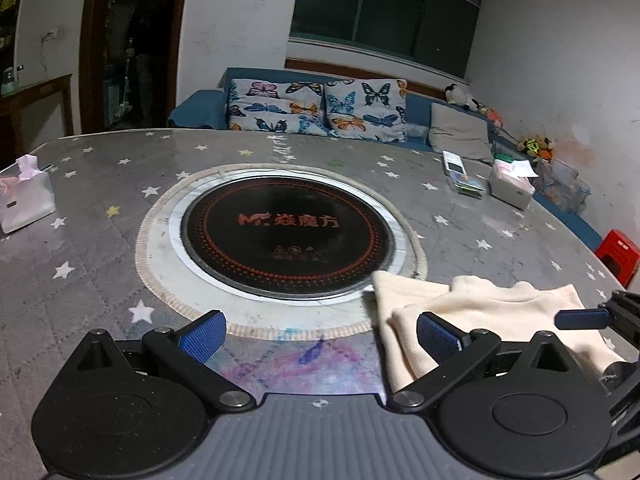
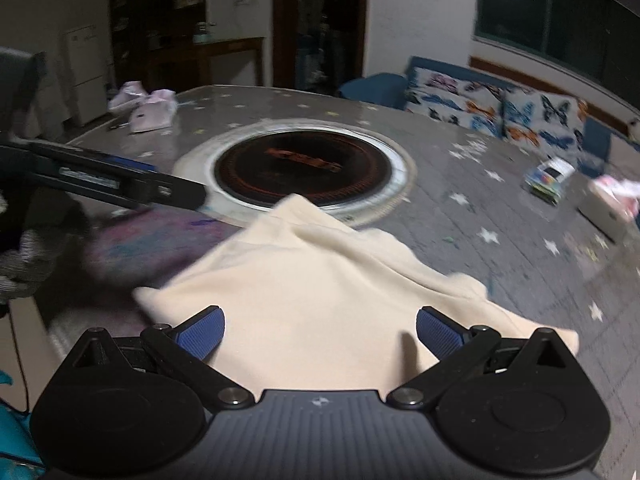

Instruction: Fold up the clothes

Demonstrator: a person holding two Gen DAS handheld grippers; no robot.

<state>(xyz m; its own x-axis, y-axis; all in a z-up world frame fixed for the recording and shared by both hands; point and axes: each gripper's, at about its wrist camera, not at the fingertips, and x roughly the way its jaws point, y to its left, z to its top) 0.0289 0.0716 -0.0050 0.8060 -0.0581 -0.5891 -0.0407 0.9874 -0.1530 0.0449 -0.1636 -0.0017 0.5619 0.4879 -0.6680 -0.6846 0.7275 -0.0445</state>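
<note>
Left gripper (image 1: 320, 334): I see its jaws spread wide over bare table (image 1: 100, 248), nothing between them.
Right gripper (image 2: 320, 330): mine spread too, above the cloth, not pinching.
Cream garment (image 2: 320, 292): folded, at the near table edge beside the round cooktop (image 1: 286, 234).
Left view only: red stool (image 1: 618, 254).
Right view only: left gripper's side profile.

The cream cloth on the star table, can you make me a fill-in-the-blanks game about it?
1. The cream cloth lies on a table printed with white ____.
2. The sofa cushions show colourful ____.
3. The black cooktop in the table's middle is ____ in shape.
4. Both grippers' blue fingers are spread ____.

Missing words: stars; butterflies; round; open
</note>
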